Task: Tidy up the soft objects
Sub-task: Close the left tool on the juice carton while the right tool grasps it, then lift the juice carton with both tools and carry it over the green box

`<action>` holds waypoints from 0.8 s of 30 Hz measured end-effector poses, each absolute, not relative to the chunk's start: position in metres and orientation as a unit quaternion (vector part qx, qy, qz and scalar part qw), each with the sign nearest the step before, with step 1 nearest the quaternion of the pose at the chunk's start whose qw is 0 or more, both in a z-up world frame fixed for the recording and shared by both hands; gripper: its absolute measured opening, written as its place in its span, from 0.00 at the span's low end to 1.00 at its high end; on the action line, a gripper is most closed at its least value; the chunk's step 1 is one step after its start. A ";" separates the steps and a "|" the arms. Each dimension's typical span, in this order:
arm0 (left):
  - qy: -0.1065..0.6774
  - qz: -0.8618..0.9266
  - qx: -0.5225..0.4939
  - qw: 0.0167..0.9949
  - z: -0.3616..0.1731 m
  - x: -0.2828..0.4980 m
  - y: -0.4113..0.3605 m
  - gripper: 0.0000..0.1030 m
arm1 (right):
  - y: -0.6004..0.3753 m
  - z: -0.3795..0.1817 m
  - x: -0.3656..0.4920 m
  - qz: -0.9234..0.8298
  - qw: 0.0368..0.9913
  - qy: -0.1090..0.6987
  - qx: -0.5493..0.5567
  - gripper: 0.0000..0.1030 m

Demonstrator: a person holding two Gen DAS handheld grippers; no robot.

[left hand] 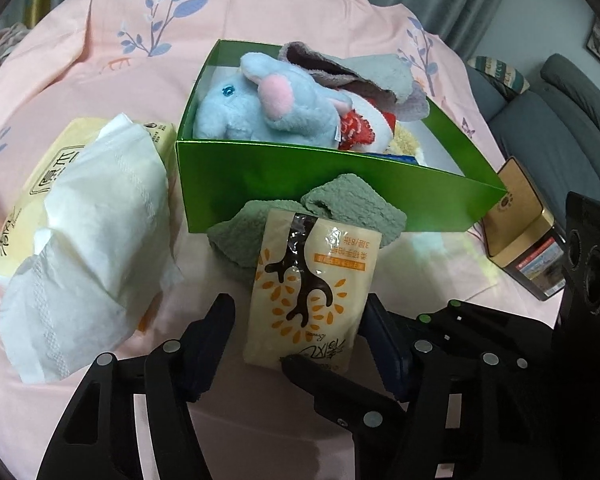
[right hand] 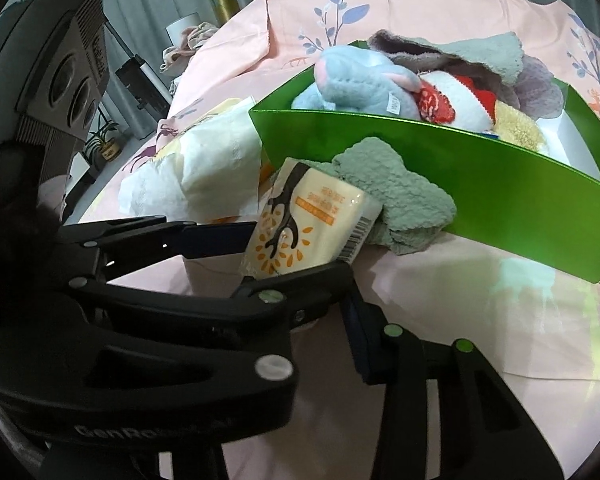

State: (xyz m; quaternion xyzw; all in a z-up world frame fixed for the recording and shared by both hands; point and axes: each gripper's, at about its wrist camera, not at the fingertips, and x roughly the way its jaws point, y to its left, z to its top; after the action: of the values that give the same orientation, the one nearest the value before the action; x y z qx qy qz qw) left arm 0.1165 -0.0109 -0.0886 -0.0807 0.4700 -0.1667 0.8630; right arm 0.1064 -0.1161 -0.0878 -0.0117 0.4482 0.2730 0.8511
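between your left gripper [left hand: 296,340] fingers lies the pocket tissue pack [left hand: 314,288], leaning on the green washcloth [left hand: 352,204] before the green box [left hand: 340,184]. light, squashy, slick film: pinch its long edges midway. both jaws half-narrowed; whether your right gripper [right hand: 300,248] presses it, i cannot tell.

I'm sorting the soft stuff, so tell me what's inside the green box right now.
In the green box lie a blue plush elephant, a grey towel, a red and white plush and something fuzzy and yellow. Whatever sits beneath them is covered.
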 end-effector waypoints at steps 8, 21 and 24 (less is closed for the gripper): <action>0.467 -0.178 -0.085 0.862 -0.088 0.115 -0.011 0.56 | -0.117 -0.089 0.105 0.273 0.851 0.448 -0.015 0.37; 0.465 -0.199 -0.101 0.857 -0.084 0.112 -0.008 0.56 | -0.121 -0.083 0.095 0.261 0.859 0.440 -0.015 0.36; 0.464 -0.204 -0.102 0.856 -0.083 0.110 -0.010 0.56 | -0.124 -0.081 0.091 0.258 0.862 0.437 -0.016 0.36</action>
State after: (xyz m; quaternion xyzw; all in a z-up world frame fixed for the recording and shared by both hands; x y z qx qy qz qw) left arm 0.1097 -0.0096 -0.0831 -0.1017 0.4638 -0.2035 0.8562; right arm 0.0909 -0.1241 -0.0812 -0.0162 0.4370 0.2580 0.8615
